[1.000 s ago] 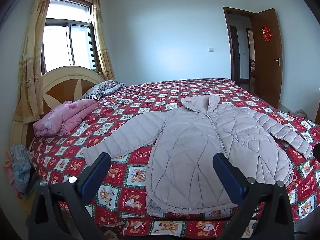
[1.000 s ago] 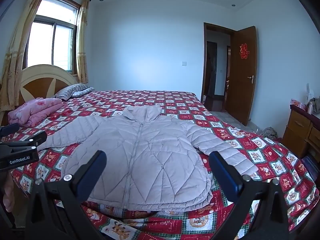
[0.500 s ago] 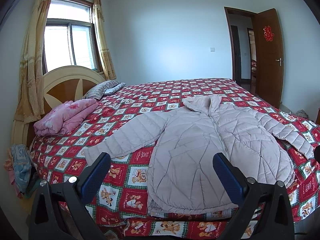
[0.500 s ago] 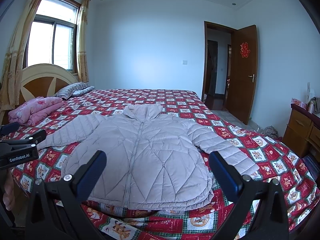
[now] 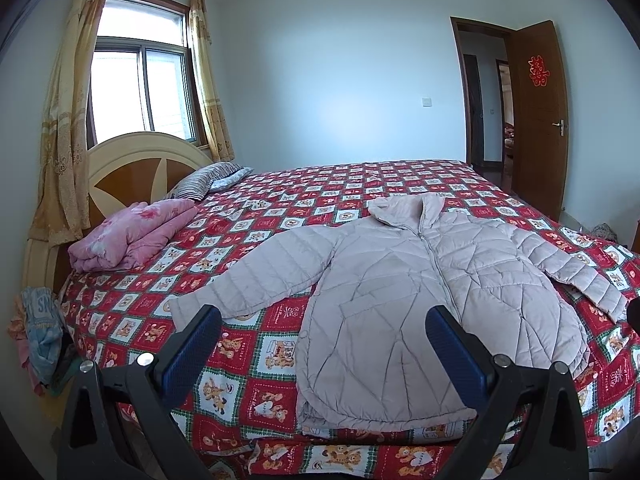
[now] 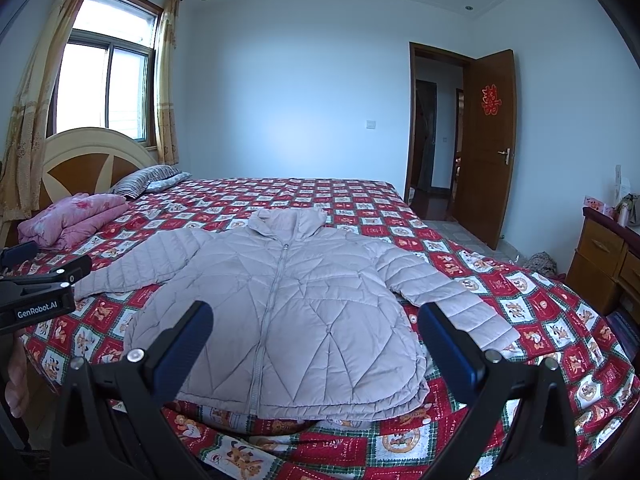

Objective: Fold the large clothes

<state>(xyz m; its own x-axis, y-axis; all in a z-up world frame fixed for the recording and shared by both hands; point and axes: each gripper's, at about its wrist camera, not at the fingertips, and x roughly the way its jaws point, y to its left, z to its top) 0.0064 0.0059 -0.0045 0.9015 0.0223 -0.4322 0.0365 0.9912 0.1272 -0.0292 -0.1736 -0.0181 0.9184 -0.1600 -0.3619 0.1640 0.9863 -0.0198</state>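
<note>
One pale quilted jacket [image 6: 280, 312] | zipped, sleeves spread | left gripper [image 5: 322, 344], right gripper [image 6: 314, 344] wide, empty

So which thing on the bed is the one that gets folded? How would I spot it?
Look at the big bed with the red checked cartoon-bear bedspread. Spread flat on its near half, front up with both sleeves out, is the pale pinkish-grey quilted puffer jacket. Unlike the folded pink flowery blanket and striped pillow by the headboard, it is plain, has a zip down its middle and lies unfolded.
</note>
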